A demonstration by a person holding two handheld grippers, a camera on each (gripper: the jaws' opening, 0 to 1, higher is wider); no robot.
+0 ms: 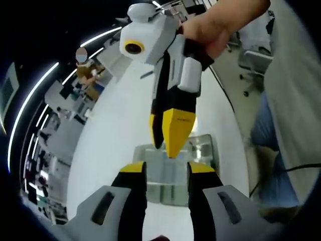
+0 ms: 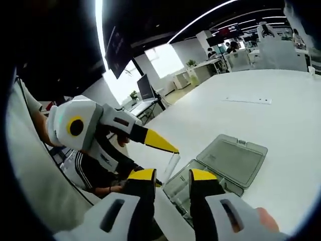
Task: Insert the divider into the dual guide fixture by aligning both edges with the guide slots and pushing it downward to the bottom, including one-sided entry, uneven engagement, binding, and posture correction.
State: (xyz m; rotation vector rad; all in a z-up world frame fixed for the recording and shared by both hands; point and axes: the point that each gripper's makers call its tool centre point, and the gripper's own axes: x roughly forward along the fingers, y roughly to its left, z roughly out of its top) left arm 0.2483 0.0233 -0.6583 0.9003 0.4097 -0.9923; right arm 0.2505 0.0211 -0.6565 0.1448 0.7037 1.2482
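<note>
Left gripper [image 1: 167,169] jaws apart, nothing held. Right gripper [image 1: 169,133] jaws nearly closed; grip on the clear divider [image 2: 169,168] we can't tell. Divider stands tilted at the near edge of the clear fixture box [image 2: 220,168] on the white table [image 2: 261,120]. We'd square the divider first, seat both edges evenly, then push straight down.

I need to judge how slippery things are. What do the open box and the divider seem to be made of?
Box: likely clear smoke-tinted plastic, glossy; the white table shows through its lid. Divider: seemingly clear, colourless plastic, with bright edge glints.
</note>
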